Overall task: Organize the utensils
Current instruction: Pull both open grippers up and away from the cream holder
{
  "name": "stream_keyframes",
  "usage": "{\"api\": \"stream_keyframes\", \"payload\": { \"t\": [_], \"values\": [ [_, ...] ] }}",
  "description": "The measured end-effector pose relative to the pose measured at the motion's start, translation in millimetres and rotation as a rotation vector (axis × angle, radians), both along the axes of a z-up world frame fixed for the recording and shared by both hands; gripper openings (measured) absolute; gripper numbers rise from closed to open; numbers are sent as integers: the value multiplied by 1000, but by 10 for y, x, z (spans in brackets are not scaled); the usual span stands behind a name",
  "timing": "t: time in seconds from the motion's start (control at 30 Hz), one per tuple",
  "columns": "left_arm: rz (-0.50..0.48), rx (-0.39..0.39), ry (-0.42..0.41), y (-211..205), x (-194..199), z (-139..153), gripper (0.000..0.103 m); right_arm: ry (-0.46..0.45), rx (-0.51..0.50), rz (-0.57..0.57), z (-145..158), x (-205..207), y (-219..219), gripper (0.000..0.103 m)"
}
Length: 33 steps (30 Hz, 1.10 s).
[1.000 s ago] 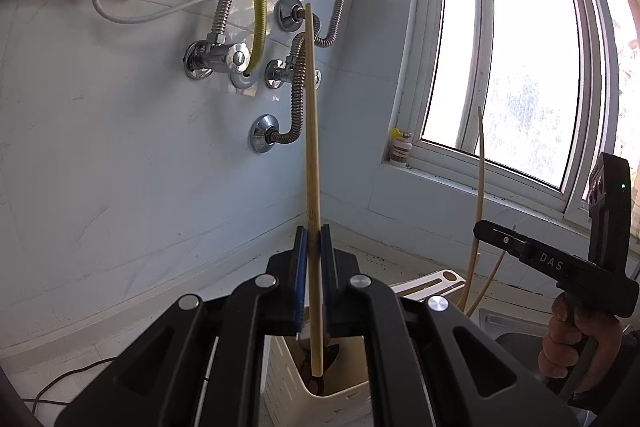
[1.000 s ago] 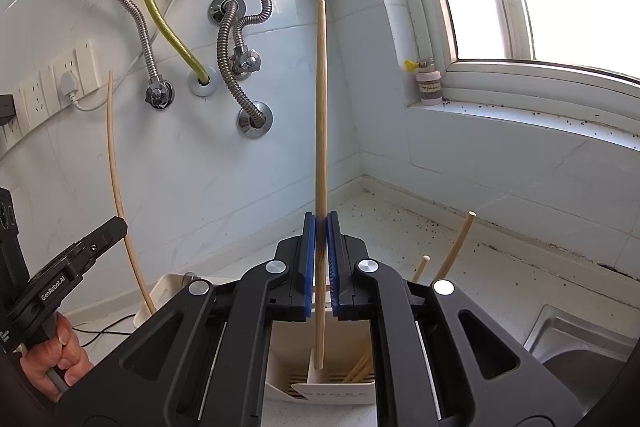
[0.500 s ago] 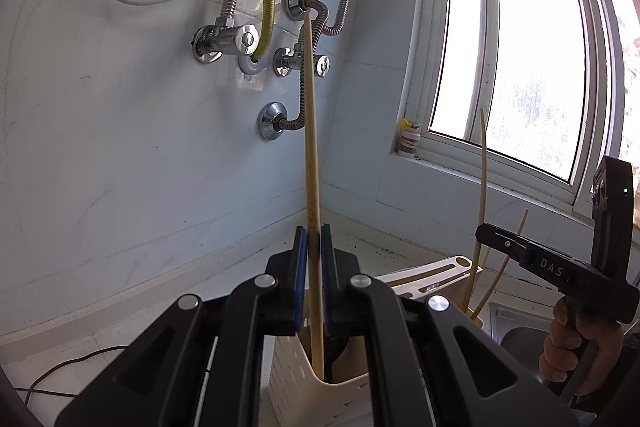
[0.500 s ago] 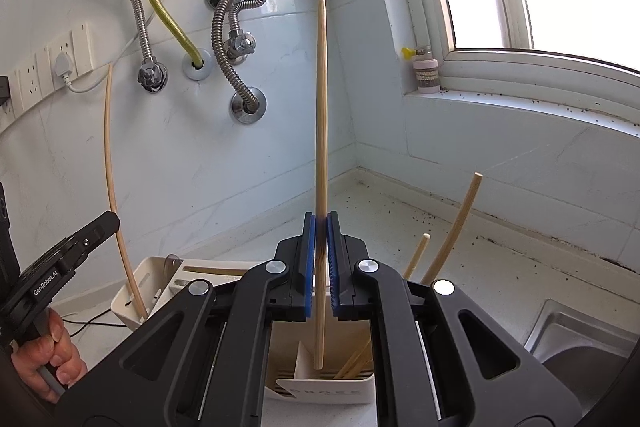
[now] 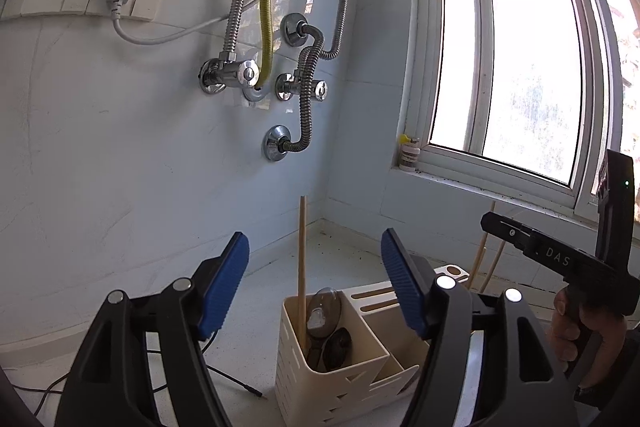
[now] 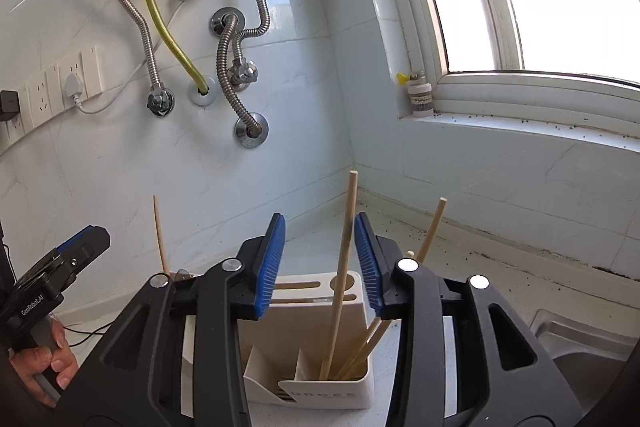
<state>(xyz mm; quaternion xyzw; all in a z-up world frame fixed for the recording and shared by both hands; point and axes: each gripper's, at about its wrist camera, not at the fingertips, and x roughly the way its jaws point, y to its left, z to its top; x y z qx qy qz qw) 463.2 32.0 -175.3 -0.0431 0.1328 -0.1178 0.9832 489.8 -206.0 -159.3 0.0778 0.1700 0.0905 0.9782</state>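
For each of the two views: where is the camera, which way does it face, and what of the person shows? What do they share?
Left wrist: behind the left claw, its jaws opening, facing the wall corner over the cream caddy; the person's right hand shows.
Right wrist: behind the right claw, jaws opening around a loose chopstick, facing the same corner; the left hand shows.
Shared: caddy, wall hoses, window sill.
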Motion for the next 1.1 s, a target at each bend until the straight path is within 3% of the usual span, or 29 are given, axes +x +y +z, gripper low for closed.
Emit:
{"api": "stream_keyframes", "payload": {
  "t": [0.2,0.27,0.4,0.5,0.77,0.93,1.1],
  "values": [
    [34,39,-57,43,-209,282,81,5,-42,19,128,55,-64,41],
    [63,38,-69,86,-295,361,88,1,-51,19,150,50,-66,49],
    [99,49,-64,150,-422,462,92,-31,-45,25,250,4,-46,55],
    [130,69,-72,180,-527,525,93,-68,-26,17,347,-50,-26,67],
    [225,71,-76,374,-948,659,96,-111,-7,46,525,-214,179,77],
    [325,89,14,579,-1226,693,97,-93,4,91,545,-395,392,83],
    [390,49,92,829,-1620,588,98,-64,-15,157,523,-650,620,89]
  ]
}}
